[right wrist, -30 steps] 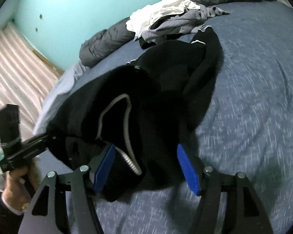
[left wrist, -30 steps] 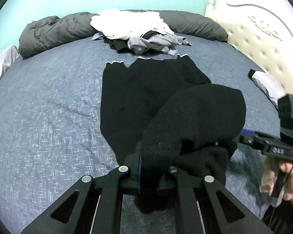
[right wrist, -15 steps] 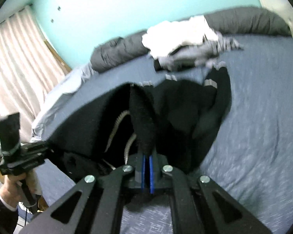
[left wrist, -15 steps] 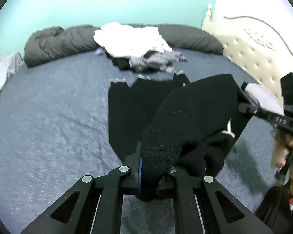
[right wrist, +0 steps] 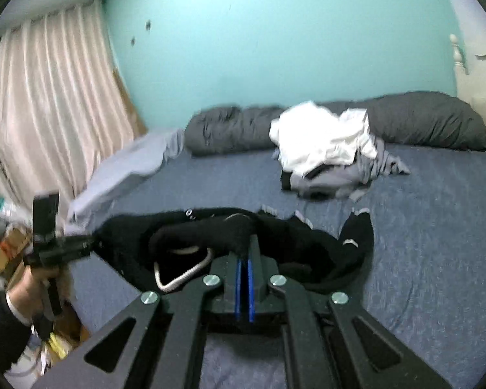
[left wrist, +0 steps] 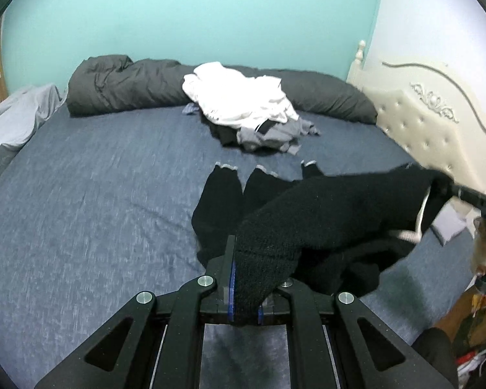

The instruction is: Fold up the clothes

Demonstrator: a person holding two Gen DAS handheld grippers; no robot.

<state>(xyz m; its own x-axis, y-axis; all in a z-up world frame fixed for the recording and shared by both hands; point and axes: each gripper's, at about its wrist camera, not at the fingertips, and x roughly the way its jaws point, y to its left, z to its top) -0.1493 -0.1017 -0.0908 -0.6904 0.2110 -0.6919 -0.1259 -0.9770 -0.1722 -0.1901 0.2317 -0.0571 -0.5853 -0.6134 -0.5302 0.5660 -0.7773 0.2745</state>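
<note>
Blue bed (left wrist: 97, 201) fills both views. 2 grippers pinch 1 black sweater (left wrist: 324, 214): left gripper (left wrist: 245, 291) low in the middle, right gripper (right wrist: 244, 278) too. Sweater hangs between them, unfolded. Clothes pile (left wrist: 249, 113) waits, upper middle.

The left tongs (left wrist: 244, 278) pinch a black garment (left wrist: 324, 217), stretched across to the right tongs (left wrist: 450, 188). Its white-trimmed cuffs lie on the blue bed (left wrist: 97, 194). Beyond, a clothes pile (left wrist: 249, 110) rests against a grey duvet (left wrist: 123, 81).
</note>
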